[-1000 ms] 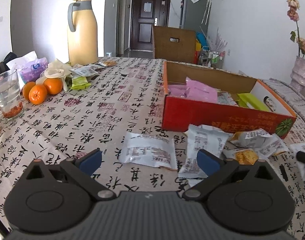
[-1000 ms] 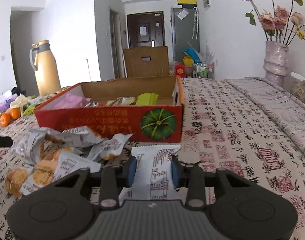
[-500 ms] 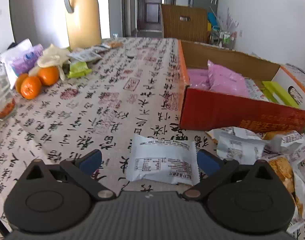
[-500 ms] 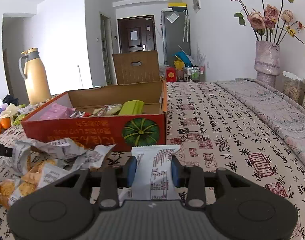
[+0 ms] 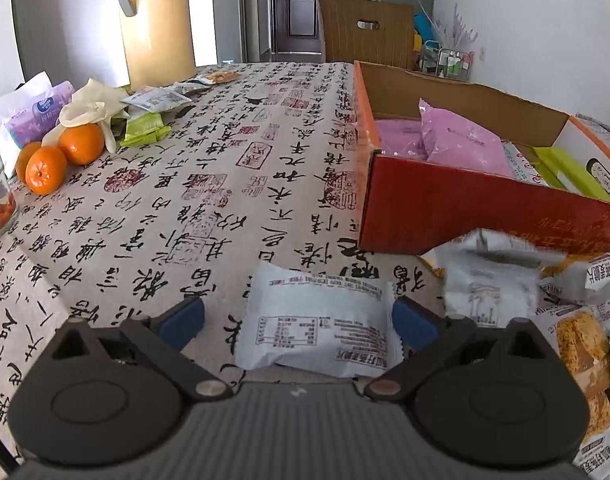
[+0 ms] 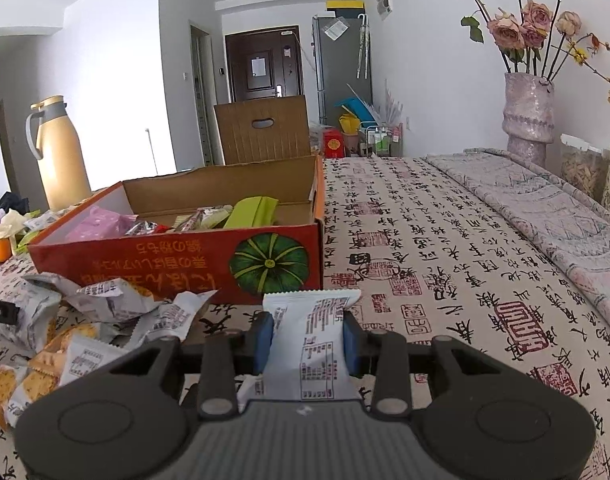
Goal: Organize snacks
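Left claw (image 5: 298, 322) wide open, jaws just closing in, straddling a white snack packet (image 5: 317, 330) lying flat on the counter (image 5: 209, 200). Right pad (image 5: 411, 326) just at the packet's right edge, left pad (image 5: 181, 320) clearly apart from it, so not yet gripped. Packet lying label-up and crosswise between the pads, probably lined up that way for a pinch across its width.

Right claw (image 6: 308, 338) narrowed onto a second white packet (image 6: 311, 344), blue pads pressing both sides, sealed top edge sticking forward toward 12 o'clock. Held just in front of the red cardboard box (image 6: 177, 258), likely waiting for a drop inside.

Box open-topped, at 2 o'clock in the left wrist view, already holding pink bags (image 5: 457, 140) and a green pack (image 5: 565, 170); evidently the collecting place. Heap of loose cracker packets (image 6: 65, 332) at 9 o'clock in the right wrist view, hard against the box's front wall, not yet sorted.

Oranges (image 5: 61, 156) and a yellow thermos (image 5: 157, 20) off at 10 to 11 o'clock in the left wrist view, well apart from the work.

Next move, by judgement: closing fully on the flat packet without skidding it sideways; thin wrapper likely to crumple or slip under a shallow pinch.
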The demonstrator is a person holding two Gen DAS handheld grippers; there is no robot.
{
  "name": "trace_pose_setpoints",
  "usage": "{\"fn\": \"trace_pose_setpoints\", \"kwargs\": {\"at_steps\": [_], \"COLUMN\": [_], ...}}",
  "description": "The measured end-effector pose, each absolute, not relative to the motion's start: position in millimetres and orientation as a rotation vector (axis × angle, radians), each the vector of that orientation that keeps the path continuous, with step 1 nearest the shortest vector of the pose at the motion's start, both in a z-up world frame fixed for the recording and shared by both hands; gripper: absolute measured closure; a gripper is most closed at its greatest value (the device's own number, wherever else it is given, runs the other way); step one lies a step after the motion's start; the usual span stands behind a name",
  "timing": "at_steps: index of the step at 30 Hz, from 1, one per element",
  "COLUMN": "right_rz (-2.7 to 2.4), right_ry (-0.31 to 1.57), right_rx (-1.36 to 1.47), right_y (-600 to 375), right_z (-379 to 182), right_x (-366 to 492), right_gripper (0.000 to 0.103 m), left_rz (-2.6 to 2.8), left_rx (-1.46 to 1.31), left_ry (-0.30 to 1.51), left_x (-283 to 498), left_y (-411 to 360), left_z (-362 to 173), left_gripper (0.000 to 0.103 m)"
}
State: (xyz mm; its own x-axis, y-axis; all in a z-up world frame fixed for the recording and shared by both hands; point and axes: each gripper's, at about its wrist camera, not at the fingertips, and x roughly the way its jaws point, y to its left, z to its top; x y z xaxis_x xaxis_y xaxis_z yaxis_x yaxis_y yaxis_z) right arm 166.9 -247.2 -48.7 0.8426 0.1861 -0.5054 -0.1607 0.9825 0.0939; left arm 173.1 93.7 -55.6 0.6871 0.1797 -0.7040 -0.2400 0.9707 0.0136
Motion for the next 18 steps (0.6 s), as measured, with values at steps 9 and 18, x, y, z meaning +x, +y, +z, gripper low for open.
{"fn": "trace_pose_setpoints", "kwargs": {"at_steps": [9,18], "right_rz": [0.199,0.213], "right_ry": [0.536,0.524], "right_rx": [0.051,0.048], "right_y": [-245,-242], "right_z": [-46,-41], "right_x": [160,152], "right_gripper": [0.068,0.068], "left_rz": [0.228,0.229], "left_rx": [-0.067,-0.061], "left_ry": [0.712,0.647], "left_x": [158,142], "left_y": [89,87], "left_z": [-47,-35], "left_gripper": [0.055,0.071]}}
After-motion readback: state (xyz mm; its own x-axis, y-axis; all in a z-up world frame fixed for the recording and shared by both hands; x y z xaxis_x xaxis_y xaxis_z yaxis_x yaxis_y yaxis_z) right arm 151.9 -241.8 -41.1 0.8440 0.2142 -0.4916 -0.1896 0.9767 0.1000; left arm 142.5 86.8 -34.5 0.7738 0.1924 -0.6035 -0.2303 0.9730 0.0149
